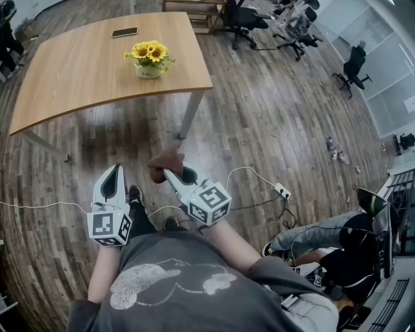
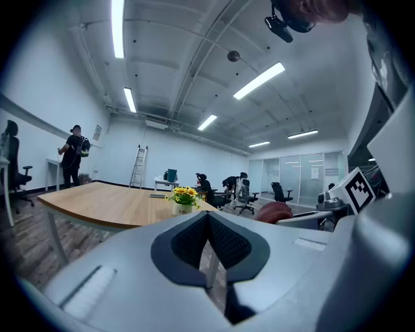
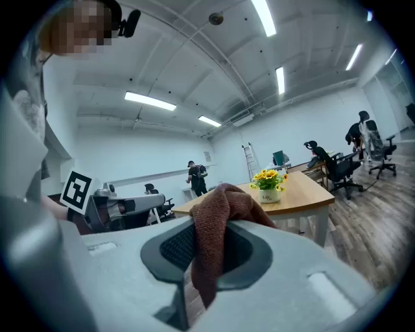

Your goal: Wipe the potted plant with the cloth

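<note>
Stands on the wood floor (image 1: 272,117), well back from the table (image 1: 71,78). Holds a gripper in each hand, both low in front of the grey shirt (image 1: 188,272) and aimed nearly level toward the table. Pinches a brown cloth (image 3: 217,220) in the right gripper (image 3: 209,241), with both pads squeezed on it. Lets one bunched end of the cloth poke up over the jaws and a short end hang down below them. Shows the left gripper (image 2: 207,224) shut tight, pad against pad, with nothing caught in between. Carries the two grippers side by side, near but not touching, as seen in the head view. Leaves the potted plant (image 1: 150,59) out on the table, far from both grippers and from the cloth. Has yellow flowers and green leaves in a small white pot, standing upright near the table's right edge. Shares the tabletop with a dark phone (image 1: 124,32) lying flat near the far edge, well apart from the pot. Includes black office chairs (image 1: 243,19) past the table, a ladder (image 2: 137,166) by the far wall, and a person in dark clothes (image 2: 72,155) standing over there. Includes another person (image 1: 337,249) sitting low at the right, near a white power strip (image 1: 281,191) and its cables on the floor
</note>
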